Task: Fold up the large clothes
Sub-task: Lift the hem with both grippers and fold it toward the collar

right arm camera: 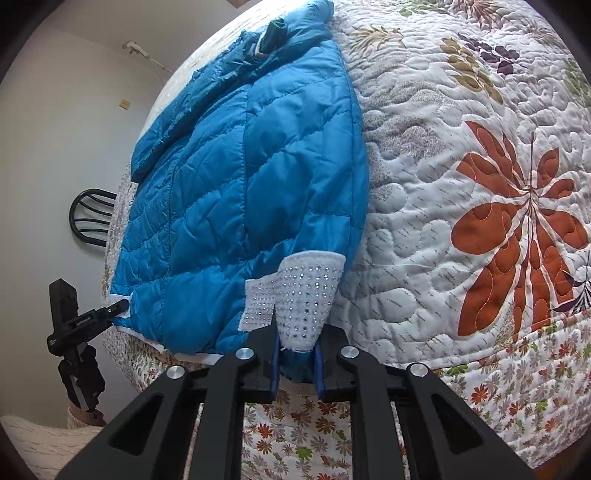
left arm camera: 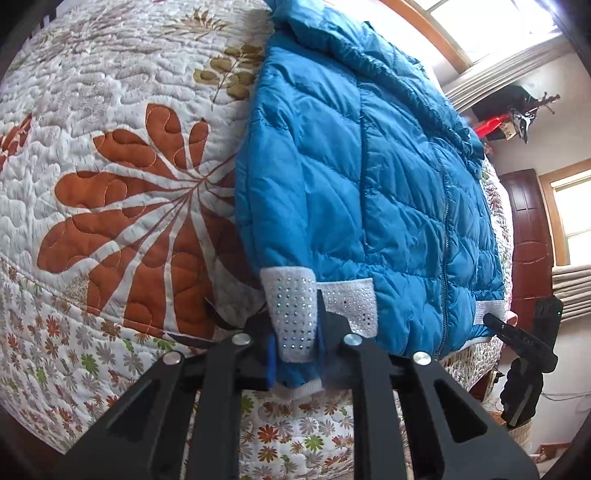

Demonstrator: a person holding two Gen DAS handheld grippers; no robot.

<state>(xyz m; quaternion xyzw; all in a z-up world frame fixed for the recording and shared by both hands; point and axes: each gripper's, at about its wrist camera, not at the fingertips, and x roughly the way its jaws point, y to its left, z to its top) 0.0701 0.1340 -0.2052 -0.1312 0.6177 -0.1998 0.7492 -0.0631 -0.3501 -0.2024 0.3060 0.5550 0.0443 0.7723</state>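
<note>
Across the near edge of the bed (left arm camera: pixel 110 177) lies a blue quilted puffer jacket (left arm camera: pixel 369 184), front up, its long axis running straight away from both pairs of jaws toward the collar. Each gripper is clamped on a hem corner with its white studded cuff (left arm camera: pixel 291 314): the left gripper (left arm camera: pixel 295 365) on one, the right gripper (right arm camera: pixel 297 369) on the other. Neither hand is nearer, so the fold would likely carry the hem toward the collar. Beneath is a floral quilt; windows (left arm camera: pixel 480 22), a dark door (left arm camera: pixel 528 240) and a chair (right arm camera: pixel 92 218) surround.
</note>
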